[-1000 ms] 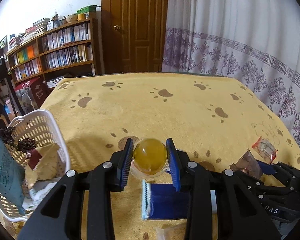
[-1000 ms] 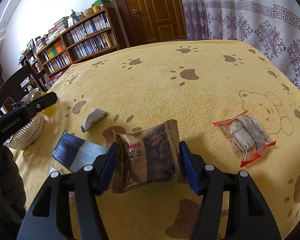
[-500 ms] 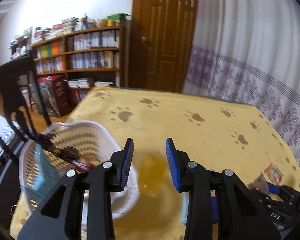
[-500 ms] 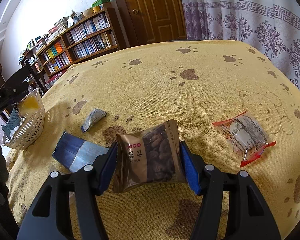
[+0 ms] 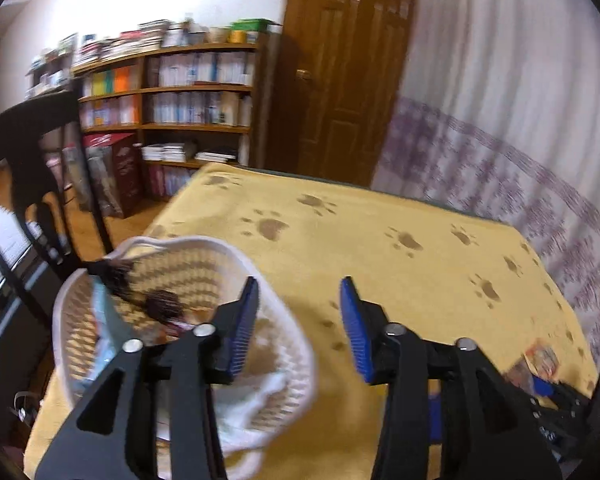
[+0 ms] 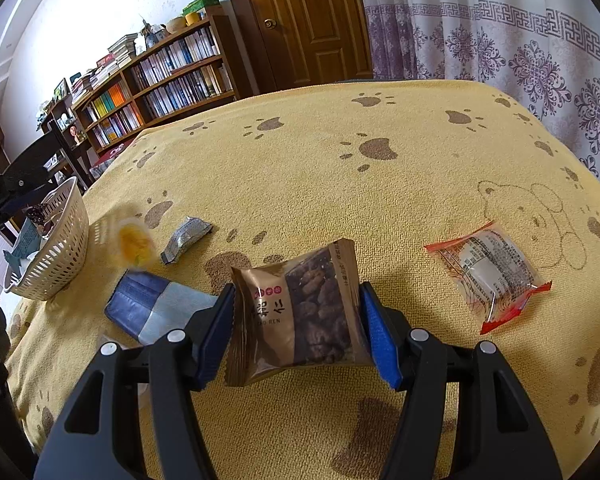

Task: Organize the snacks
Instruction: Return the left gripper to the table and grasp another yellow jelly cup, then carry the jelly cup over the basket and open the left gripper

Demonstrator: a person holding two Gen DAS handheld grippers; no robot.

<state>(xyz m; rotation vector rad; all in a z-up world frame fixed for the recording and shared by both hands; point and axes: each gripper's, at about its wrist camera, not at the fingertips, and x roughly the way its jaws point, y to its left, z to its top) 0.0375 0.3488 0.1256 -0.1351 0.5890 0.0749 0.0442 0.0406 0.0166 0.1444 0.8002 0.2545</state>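
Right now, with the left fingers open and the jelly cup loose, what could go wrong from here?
1. The yellow jelly cup shows blurred outside the white basket, by the silver packet; it may have missed and could roll off the yellow cloth.
2. The left gripper is open beside the basket rim; a swing could tip it.
3. The right gripper bows the brown nut packet; squeezing harder might crush it.

A home room: full bookshelves (image 6: 156, 84), wooden door (image 6: 300, 20), patterned curtain (image 6: 520, 52), paw-print cloth (image 6: 380, 200) over the desk.
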